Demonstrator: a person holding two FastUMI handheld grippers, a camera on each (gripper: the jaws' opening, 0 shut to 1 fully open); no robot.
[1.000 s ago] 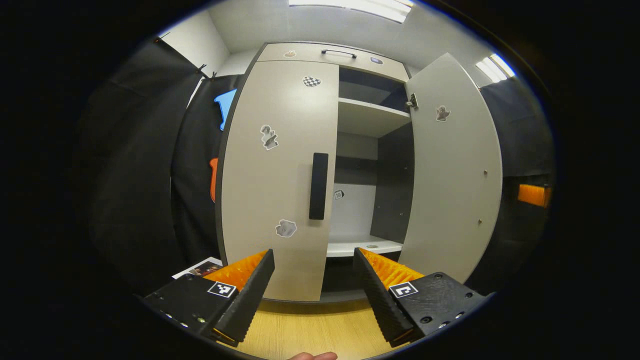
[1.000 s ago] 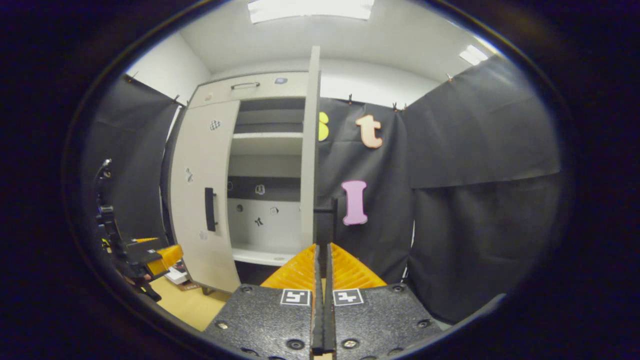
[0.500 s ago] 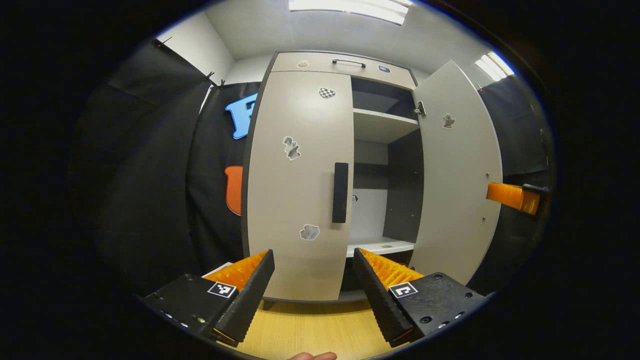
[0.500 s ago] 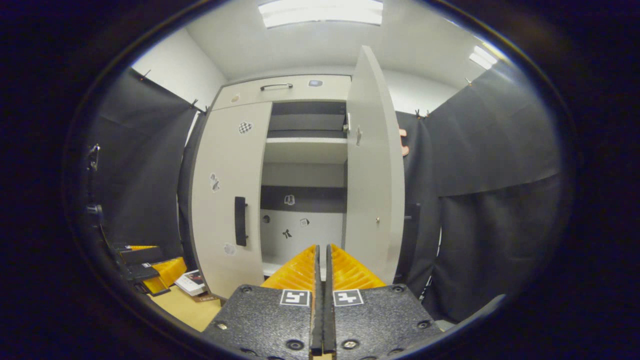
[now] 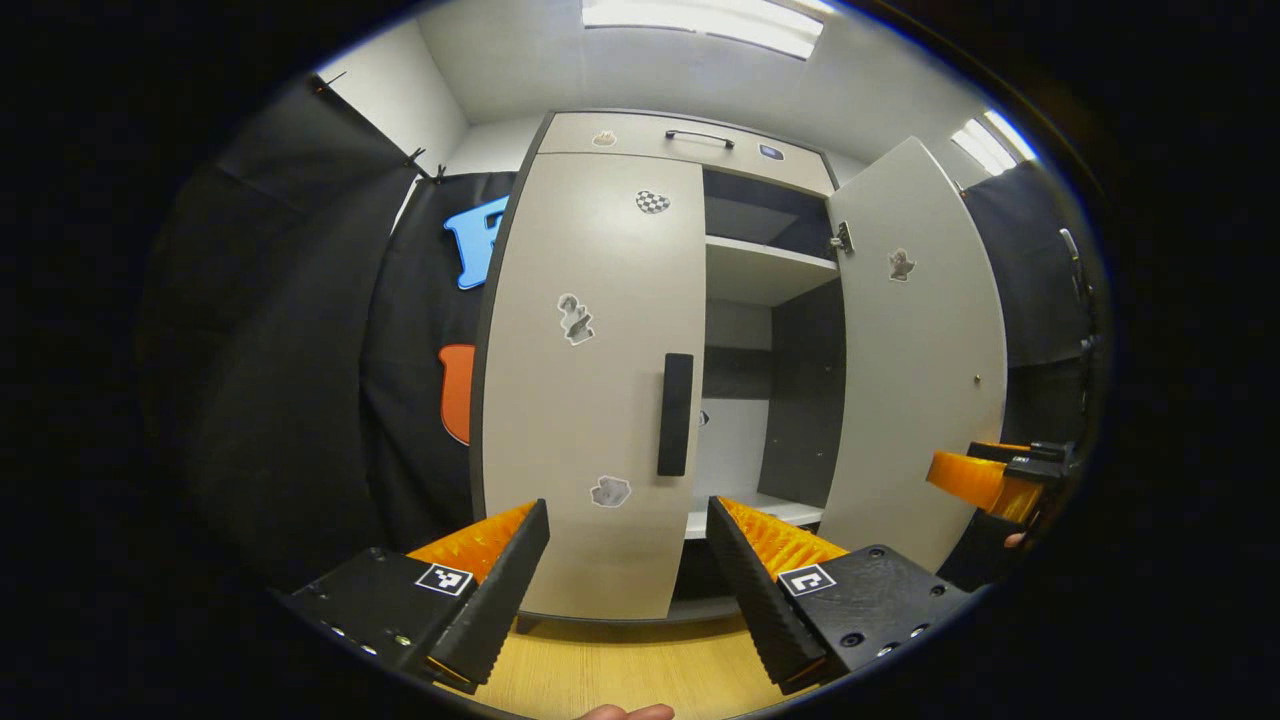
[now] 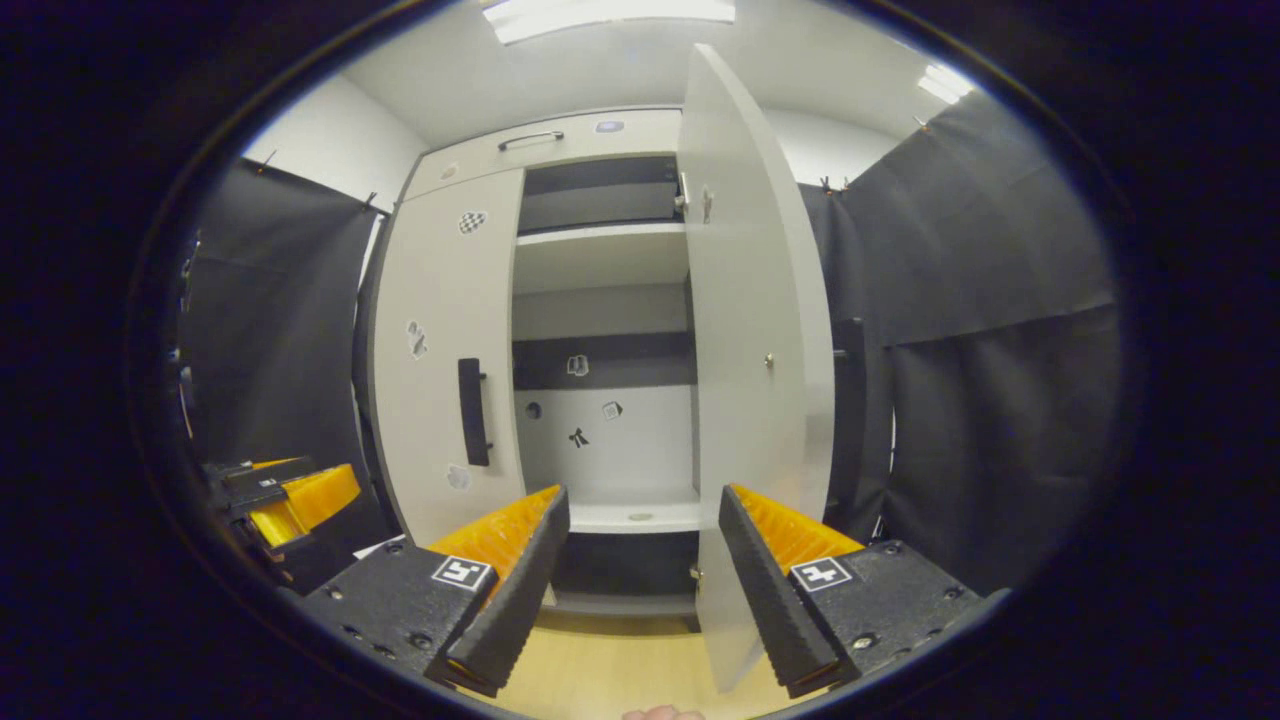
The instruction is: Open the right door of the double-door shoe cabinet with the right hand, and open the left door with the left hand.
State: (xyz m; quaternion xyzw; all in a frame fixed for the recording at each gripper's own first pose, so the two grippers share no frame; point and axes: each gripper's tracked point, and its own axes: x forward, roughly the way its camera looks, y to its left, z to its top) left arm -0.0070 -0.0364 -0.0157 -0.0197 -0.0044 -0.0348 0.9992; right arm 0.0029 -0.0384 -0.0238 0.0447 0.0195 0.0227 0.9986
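Straight ahead of your wide-open, empty left gripper (image 5: 628, 560) the shoe cabinet's left door (image 5: 585, 380) sits closed, so take its stiff vertical bar handle (image 5: 675, 414) and expect a light, rigid swing, while your right gripper (image 6: 645, 555) hangs spread and empty beside the opened right door (image 6: 755, 330).

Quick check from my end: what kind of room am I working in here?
Most likely a staged recording booth, not a home: black cloth walls hang around a lone shoe cabinet on a wood-look floor, under office-style ceiling light panels.
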